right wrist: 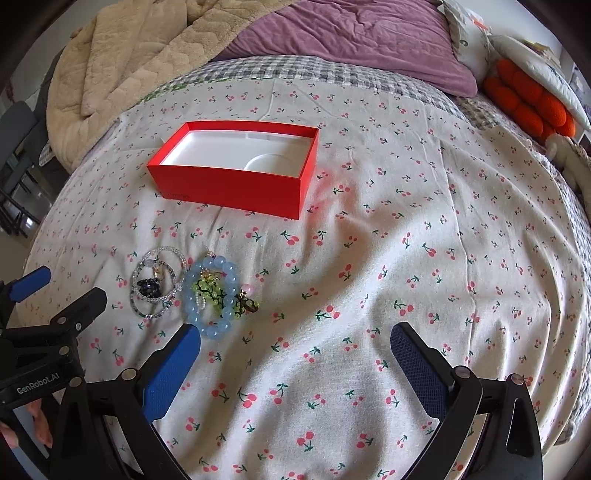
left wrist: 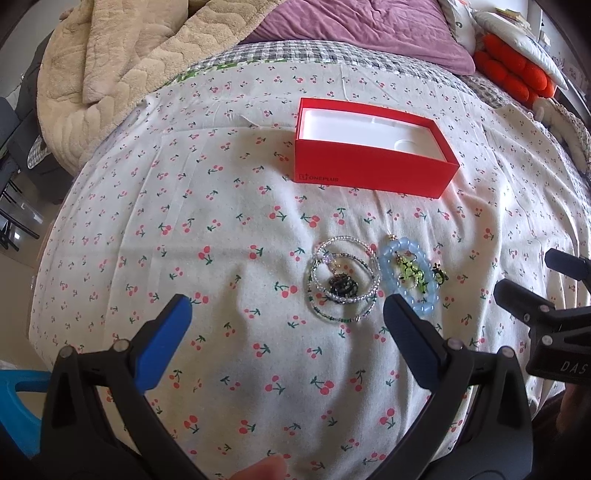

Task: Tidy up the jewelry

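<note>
A small heap of jewelry lies on the cherry-print bedsheet. It holds clear seed-bead bracelets [left wrist: 341,282] [right wrist: 157,282] around a black charm, a pale blue bead bracelet [left wrist: 410,275] [right wrist: 210,295], and a green bead piece [left wrist: 413,275] [right wrist: 216,291]. Beyond it stands an open red box [left wrist: 373,147] [right wrist: 236,166] with an empty white inside. My left gripper [left wrist: 286,317] hovers open just short of the clear bracelets, nothing between its fingers. Open as well, my right gripper [right wrist: 295,341] hangs to the right of the heap, its left fingertip close to the blue bracelet.
A beige blanket [left wrist: 122,51] and a purple quilt [left wrist: 362,26] are bunched at the far side of the bed. Orange cushions [right wrist: 528,99] sit at the far right. The bed's left edge [left wrist: 48,258] drops to the floor, with dark furniture beyond.
</note>
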Motion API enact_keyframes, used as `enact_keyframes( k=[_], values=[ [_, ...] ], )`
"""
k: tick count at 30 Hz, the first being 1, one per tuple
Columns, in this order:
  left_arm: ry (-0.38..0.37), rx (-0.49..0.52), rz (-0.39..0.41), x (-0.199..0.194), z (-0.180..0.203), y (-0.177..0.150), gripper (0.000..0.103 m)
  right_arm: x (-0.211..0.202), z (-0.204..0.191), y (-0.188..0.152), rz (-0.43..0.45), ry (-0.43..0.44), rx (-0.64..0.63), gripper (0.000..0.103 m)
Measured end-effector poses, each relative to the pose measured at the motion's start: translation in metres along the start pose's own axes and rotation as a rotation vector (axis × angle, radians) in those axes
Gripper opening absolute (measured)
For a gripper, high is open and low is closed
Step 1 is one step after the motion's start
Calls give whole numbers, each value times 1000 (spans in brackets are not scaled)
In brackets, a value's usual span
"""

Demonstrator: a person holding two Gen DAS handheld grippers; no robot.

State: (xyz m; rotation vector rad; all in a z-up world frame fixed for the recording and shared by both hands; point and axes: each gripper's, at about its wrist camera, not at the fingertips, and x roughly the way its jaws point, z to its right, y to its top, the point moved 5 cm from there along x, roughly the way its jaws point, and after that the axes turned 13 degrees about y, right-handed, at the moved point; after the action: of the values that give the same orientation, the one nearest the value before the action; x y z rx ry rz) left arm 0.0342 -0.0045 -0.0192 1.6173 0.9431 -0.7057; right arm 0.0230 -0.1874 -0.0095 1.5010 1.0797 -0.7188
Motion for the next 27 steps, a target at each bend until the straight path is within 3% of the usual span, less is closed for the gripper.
enact_keyframes(
  k=[27],
  values=[
    [-10,6,3,0,2,2,103,0,-6,2,4,-7,-27,103]
  ],
)
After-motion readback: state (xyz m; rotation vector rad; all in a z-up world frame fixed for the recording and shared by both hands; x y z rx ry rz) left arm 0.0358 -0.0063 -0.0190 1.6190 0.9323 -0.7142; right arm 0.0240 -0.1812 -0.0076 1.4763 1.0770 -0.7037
